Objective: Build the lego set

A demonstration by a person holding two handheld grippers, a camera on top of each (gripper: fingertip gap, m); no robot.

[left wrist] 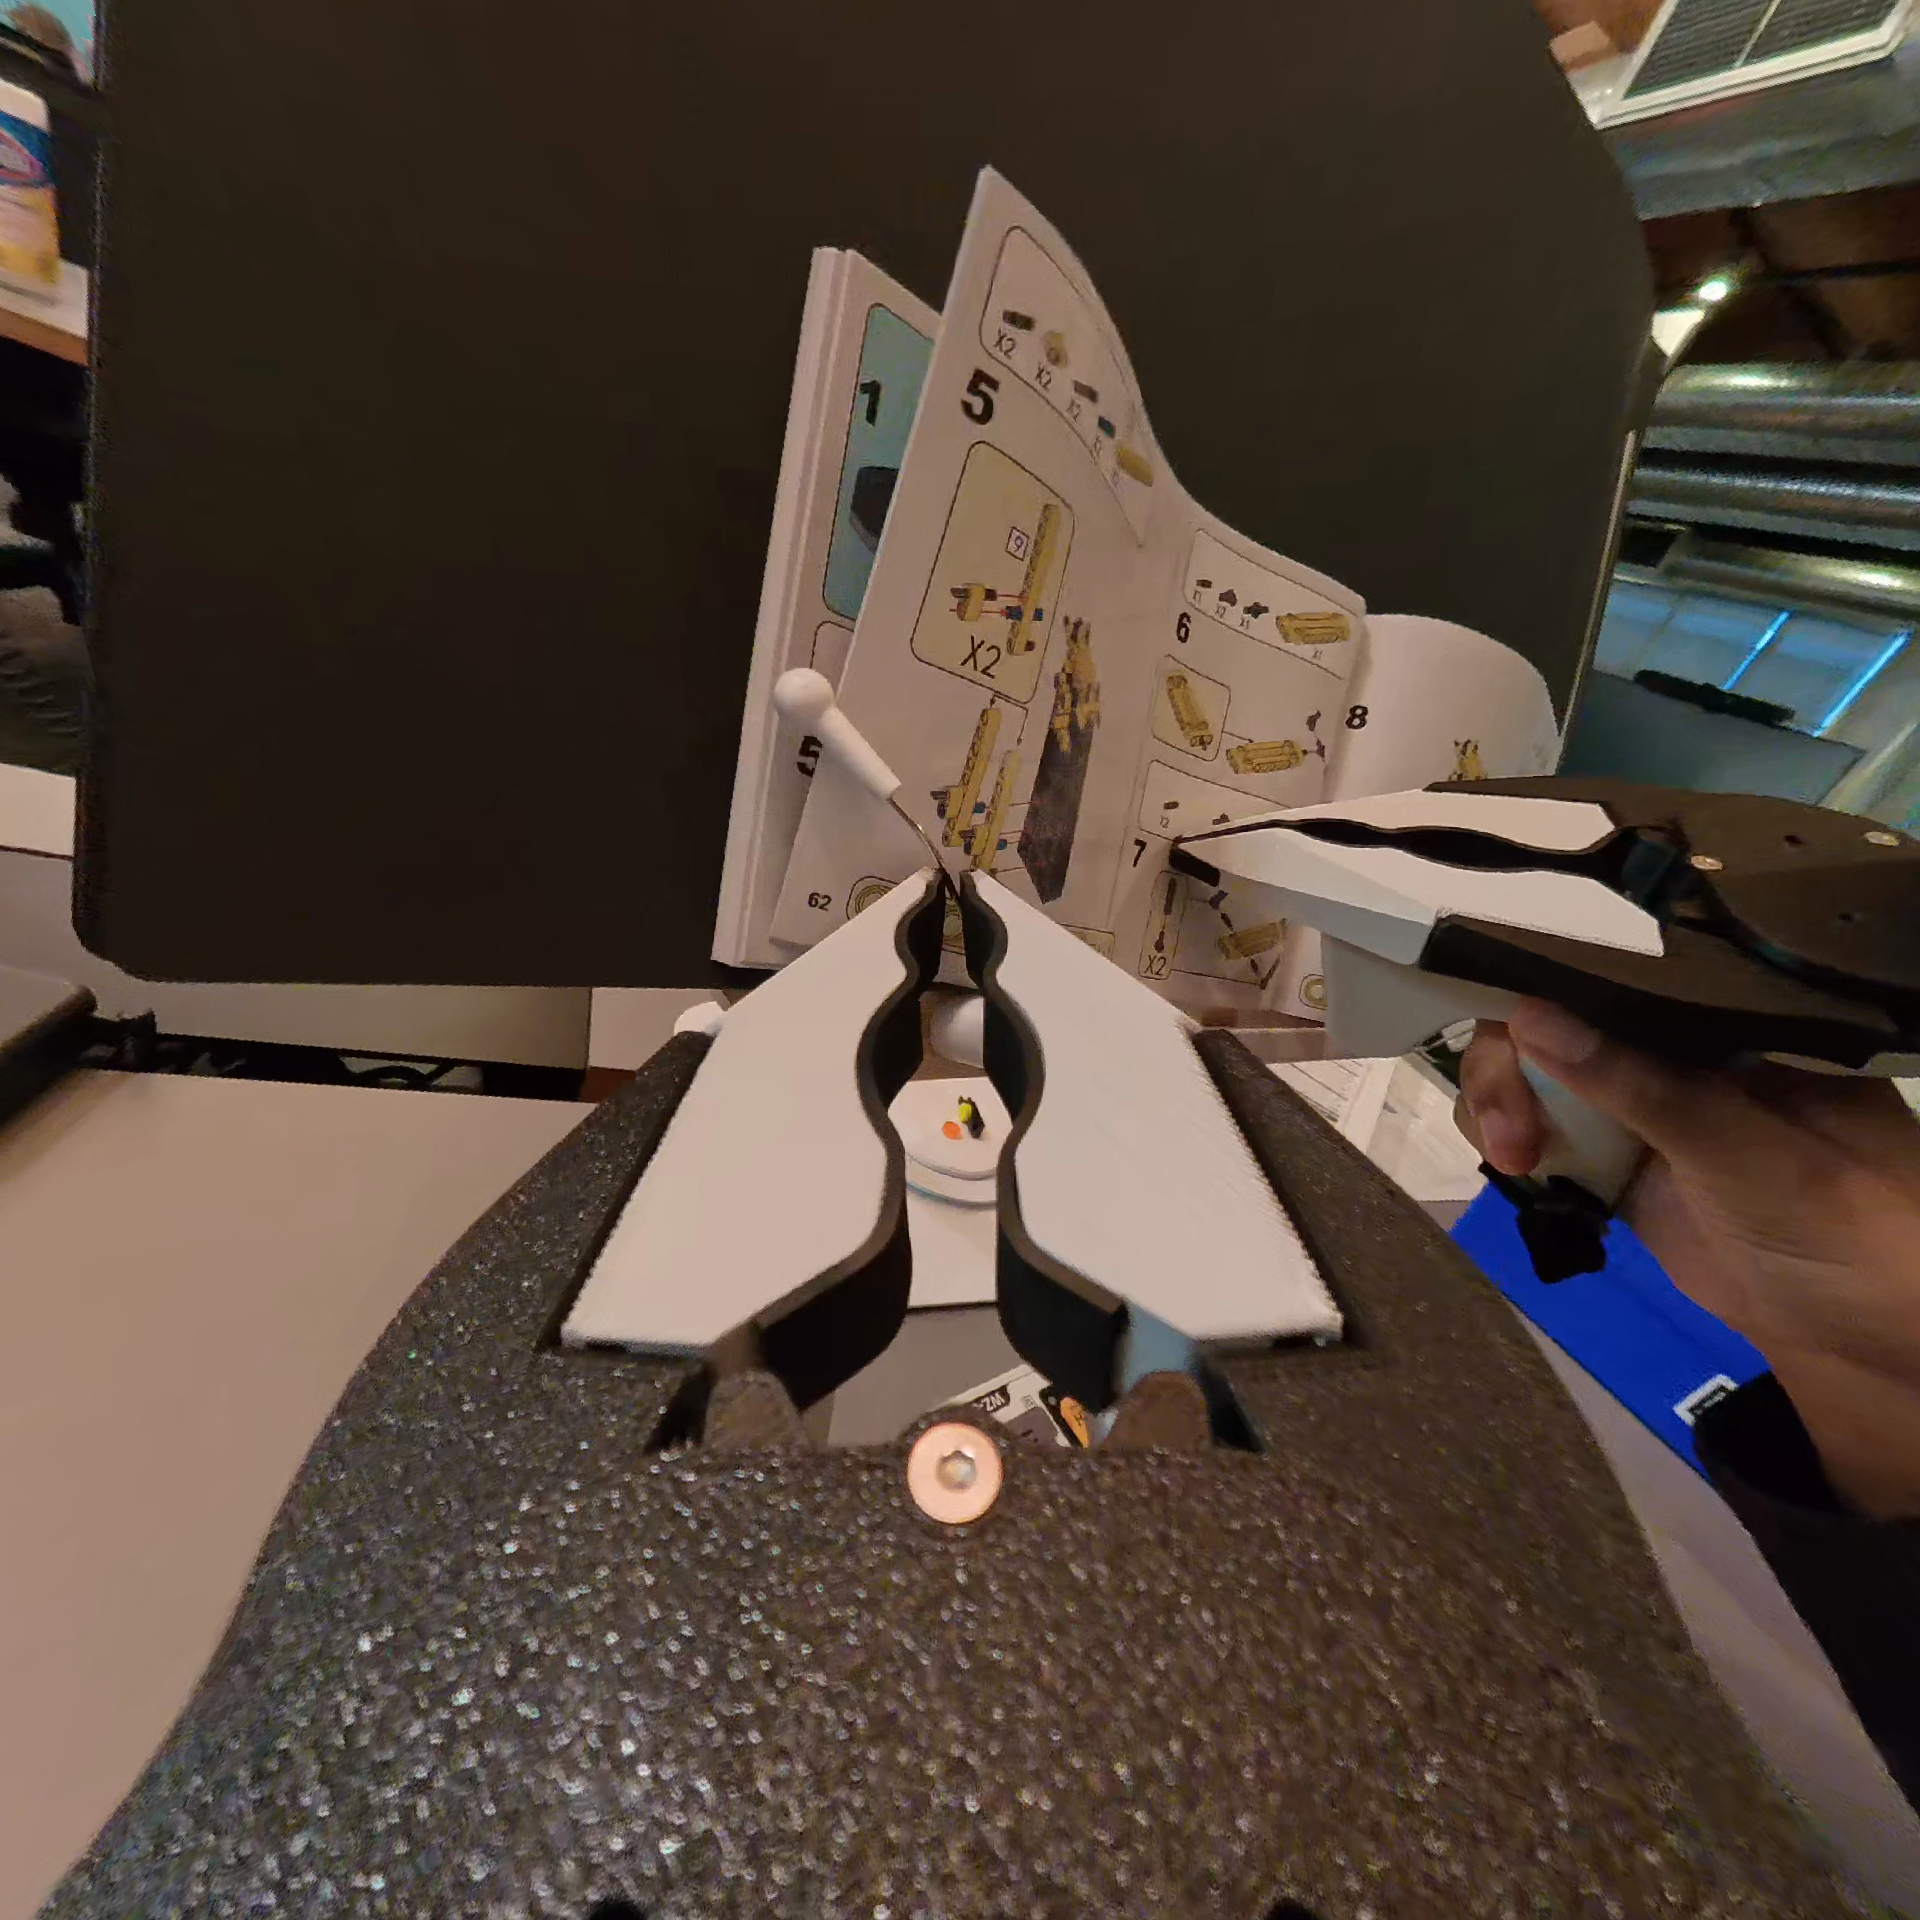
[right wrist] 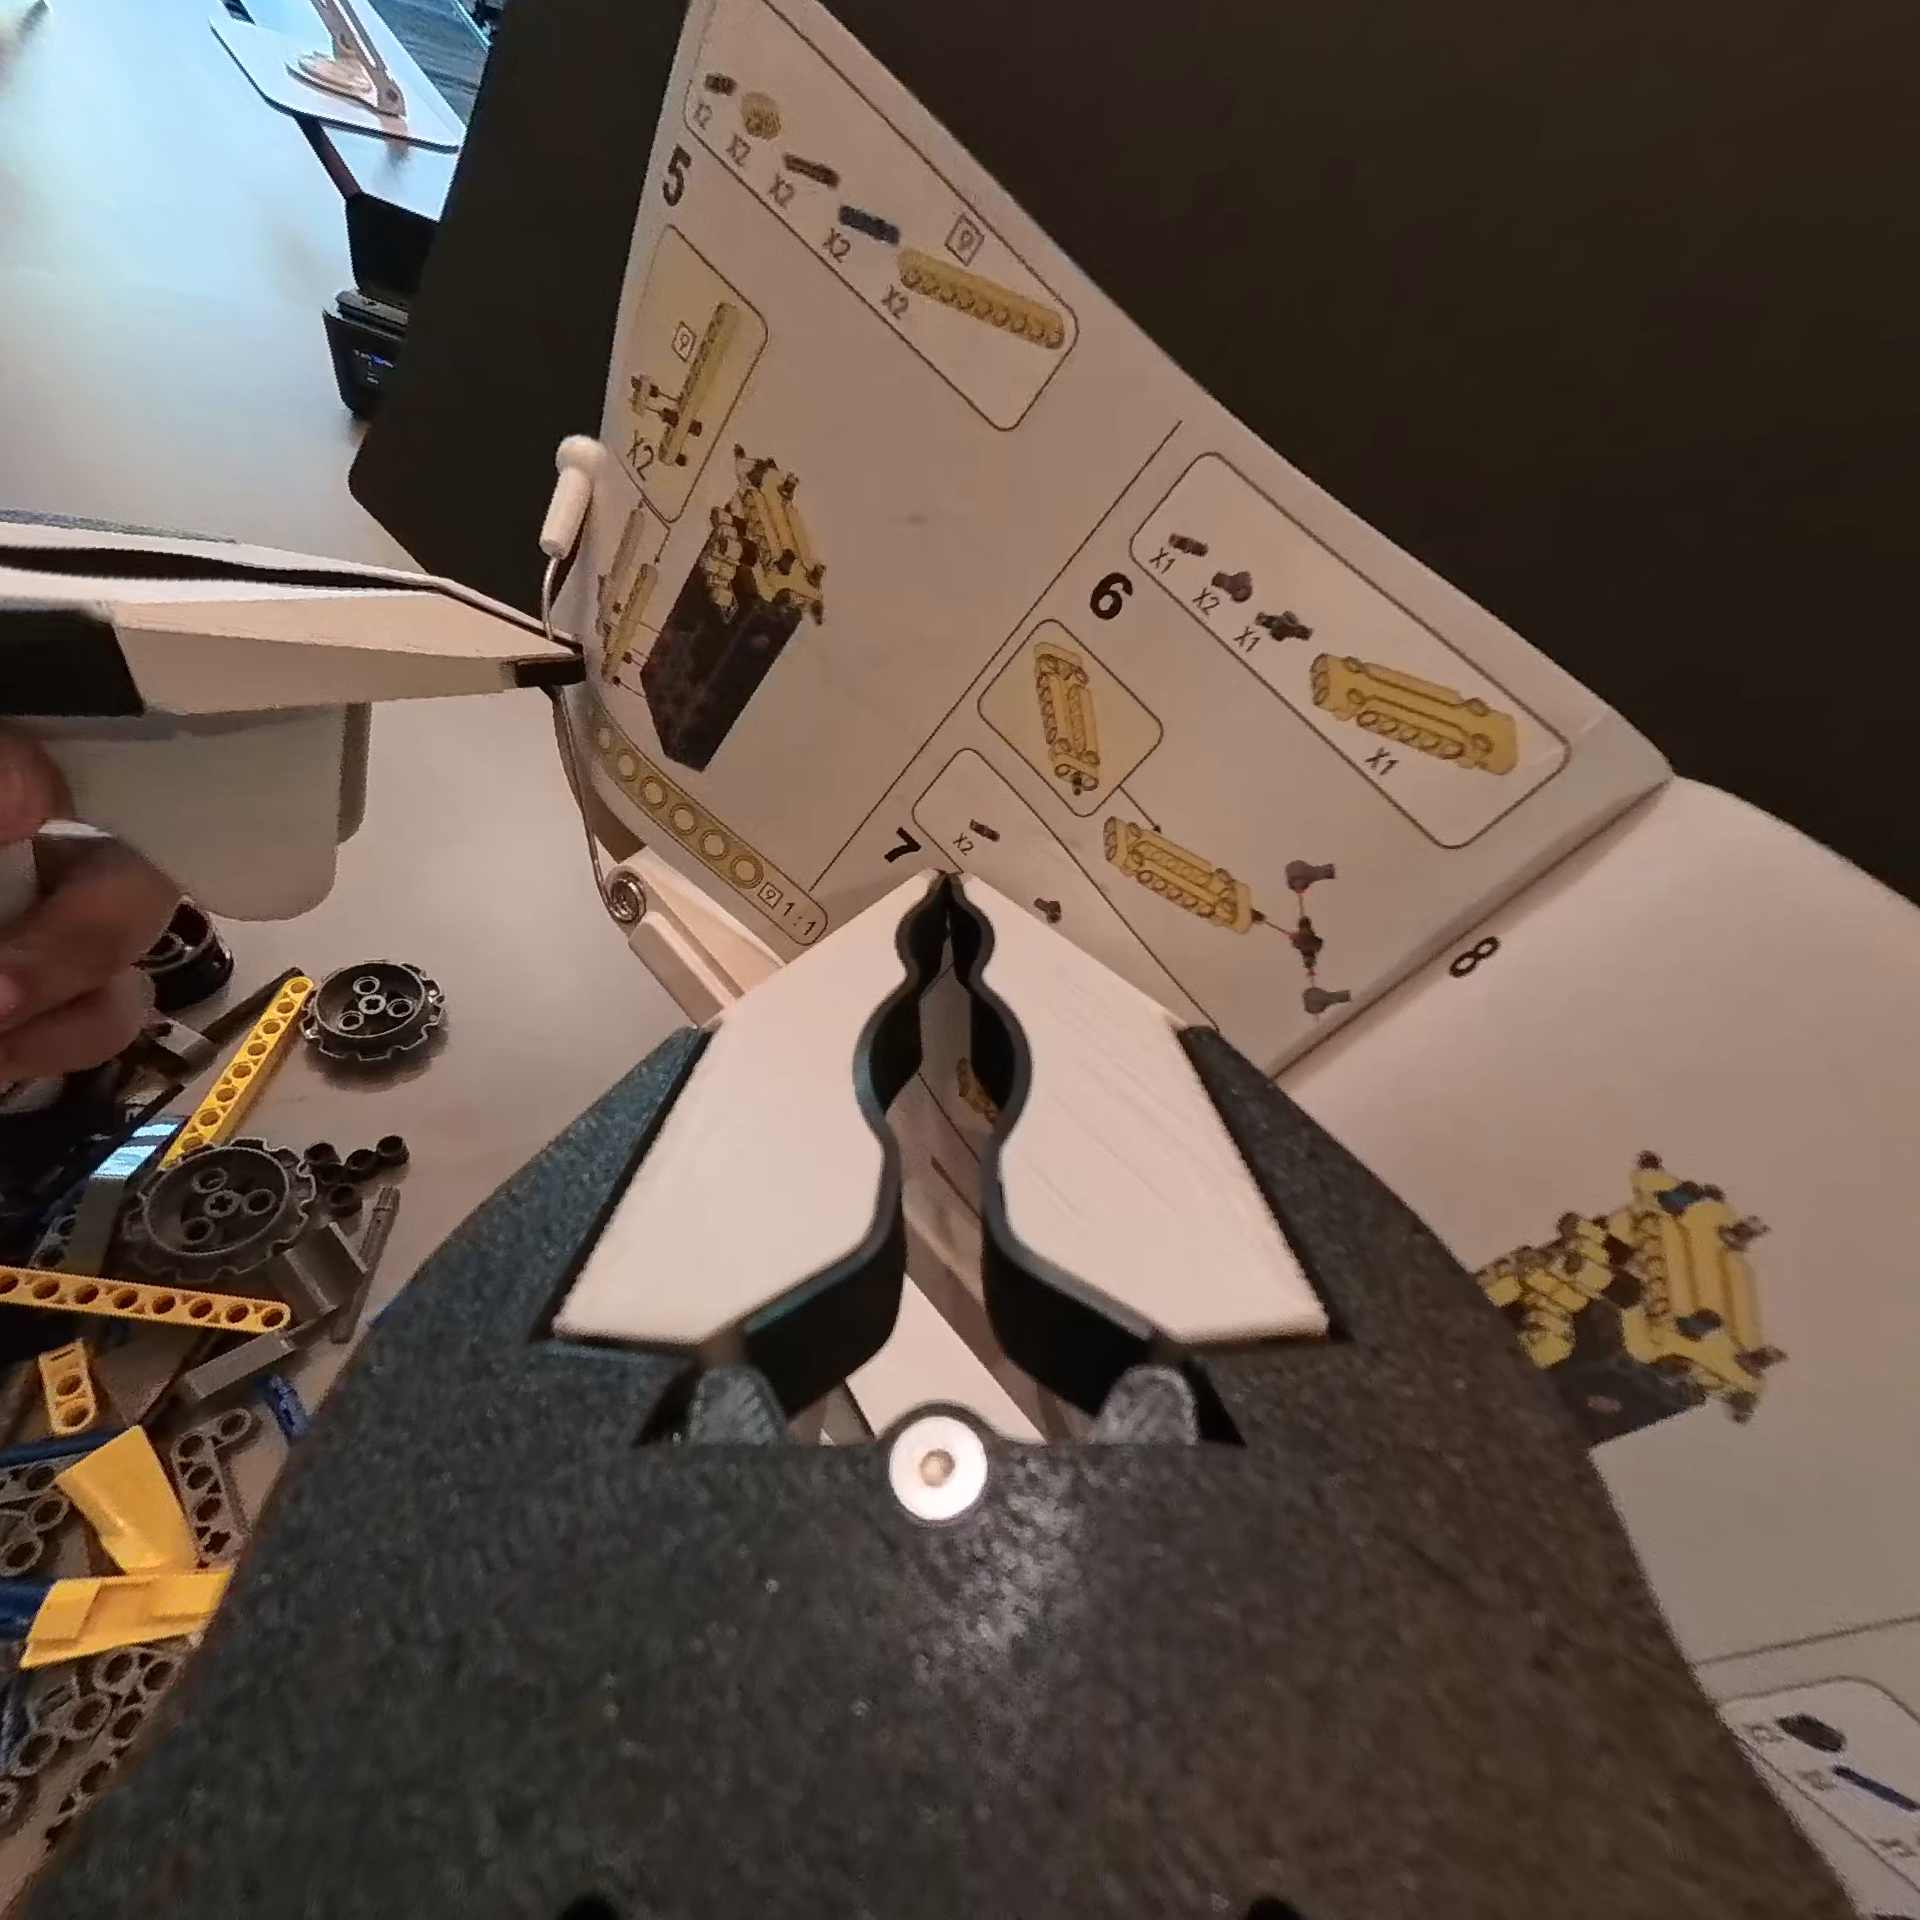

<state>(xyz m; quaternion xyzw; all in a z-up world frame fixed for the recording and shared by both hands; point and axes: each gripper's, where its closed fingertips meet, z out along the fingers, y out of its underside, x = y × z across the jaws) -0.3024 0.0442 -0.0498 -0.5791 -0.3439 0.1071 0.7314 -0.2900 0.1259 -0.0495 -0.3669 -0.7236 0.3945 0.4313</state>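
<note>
the left gripper (left wrist: pixel 948 883) has its tips pressed together on a thin wire arm (left wrist: pixel 920 831) with a white knobbed tip (left wrist: pixel 831 727), a page holder of a book stand. the right gripper (right wrist: pixel 945 883) pinches the lower edge of a page of an instruction booklet (right wrist: pixel 935 520) standing open and upright, its pages curling, printed with yellow building-part diagrams, before a dark panel (left wrist: pixel 416 520)
</note>
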